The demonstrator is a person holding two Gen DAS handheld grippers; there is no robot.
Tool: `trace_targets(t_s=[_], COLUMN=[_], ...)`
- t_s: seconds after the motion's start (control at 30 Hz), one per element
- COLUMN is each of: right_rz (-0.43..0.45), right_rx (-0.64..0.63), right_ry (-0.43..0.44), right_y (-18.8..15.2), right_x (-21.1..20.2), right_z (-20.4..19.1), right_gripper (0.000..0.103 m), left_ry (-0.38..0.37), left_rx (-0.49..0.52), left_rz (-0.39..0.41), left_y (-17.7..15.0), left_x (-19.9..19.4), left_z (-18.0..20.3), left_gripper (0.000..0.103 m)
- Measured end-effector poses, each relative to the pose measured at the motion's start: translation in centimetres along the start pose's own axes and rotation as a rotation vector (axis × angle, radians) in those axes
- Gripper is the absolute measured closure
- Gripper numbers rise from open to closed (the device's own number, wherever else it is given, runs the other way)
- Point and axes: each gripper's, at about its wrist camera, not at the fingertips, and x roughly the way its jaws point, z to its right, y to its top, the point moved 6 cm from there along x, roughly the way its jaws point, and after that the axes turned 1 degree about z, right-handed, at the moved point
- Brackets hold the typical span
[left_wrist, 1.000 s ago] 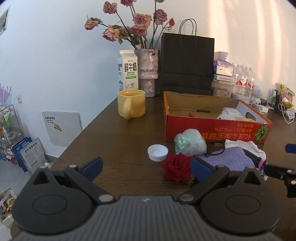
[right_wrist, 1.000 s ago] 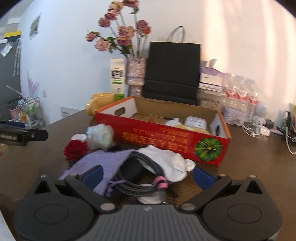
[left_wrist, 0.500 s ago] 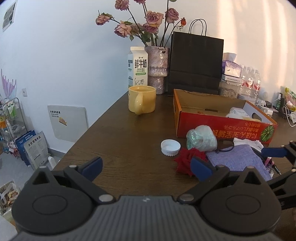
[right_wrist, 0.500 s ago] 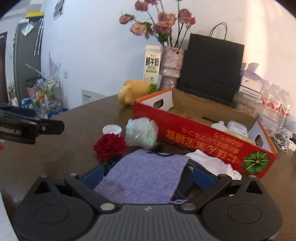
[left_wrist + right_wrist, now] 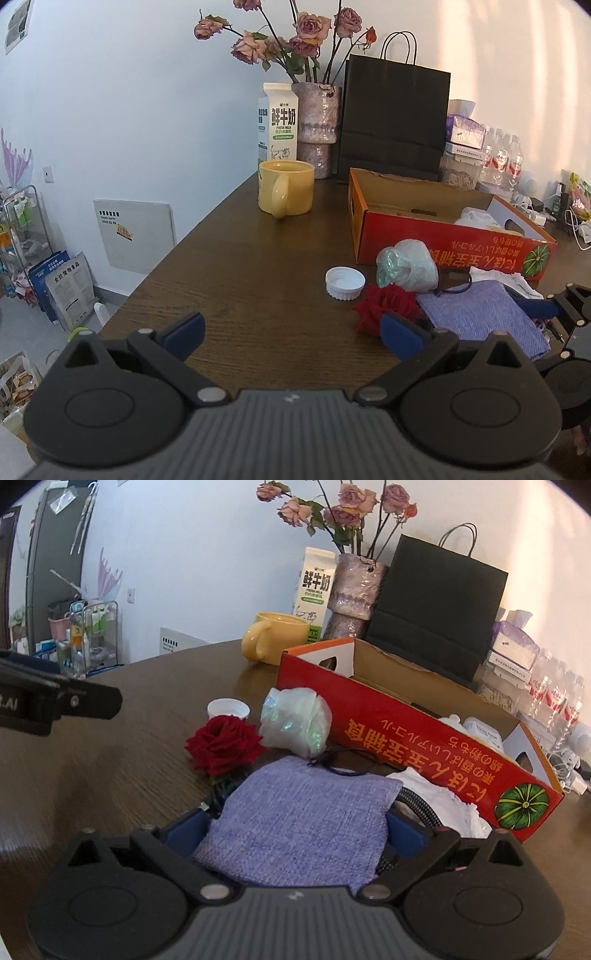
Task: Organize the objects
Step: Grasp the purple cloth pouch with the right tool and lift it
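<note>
A purple woven cloth (image 5: pixel 306 819) lies on the brown table (image 5: pixel 110 768) and fills the space between my right gripper's (image 5: pixel 295 829) blue pads. The jaws are closing and the cloth lies flat, not squeezed. A red rose (image 5: pixel 225 744), a crumpled clear plastic bag (image 5: pixel 295 722) and a white cap (image 5: pixel 227 707) lie just beyond it. Under the cloth's right edge are a black cable (image 5: pixel 417 805) and a white cloth (image 5: pixel 443 801). My left gripper (image 5: pixel 291 330) hovers open over bare table, left of the rose (image 5: pixel 384 302), holding nothing.
An open red cardboard box (image 5: pixel 443 240) holding a few items stands behind the pile. A yellow mug (image 5: pixel 286 192), a milk carton (image 5: pixel 277 122), a vase of dried roses (image 5: pixel 317 122) and a black paper bag (image 5: pixel 393 118) line the back. The table's left edge (image 5: pixel 177 247) drops to the floor.
My right gripper has come forward, lower and to the left, so the purple cloth now lies between its jaws instead of the cable. The left gripper has hardly moved.
</note>
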Motion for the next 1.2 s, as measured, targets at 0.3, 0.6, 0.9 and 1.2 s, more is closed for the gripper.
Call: trace_targets(t_s=[0.3,0.6,0.9,1.2], right_rz=[0.051,0.071,0.069,0.054], right_rx=[0.011,0.067,0.026,0.007], right_ry=[-0.002,0.021,-0.023,-0.042], right_y=[0.0,-0.1,0.3,0.4], right_x=[-1.2,-1.6,-1.2,-0.7], right_z=[0.6,2.2,1.9,2.2], right_gripper=[0.048,0.047,0.009,0.004], left_ry=[-0.002,-0.048,-0.058,-0.073], left_rx=[0.009,0.064,0.095,0.105], left_rz=[-0.020,-0.064,-0.087,-0.095], left_y=[-0.3,0.0,0.3,0.7], left_x=[0.7,3.6,5.4,7.0], left_z=[0.6,3.5,4.8,5.7], left_gripper=[0.000,0.000,0.000,0.000])
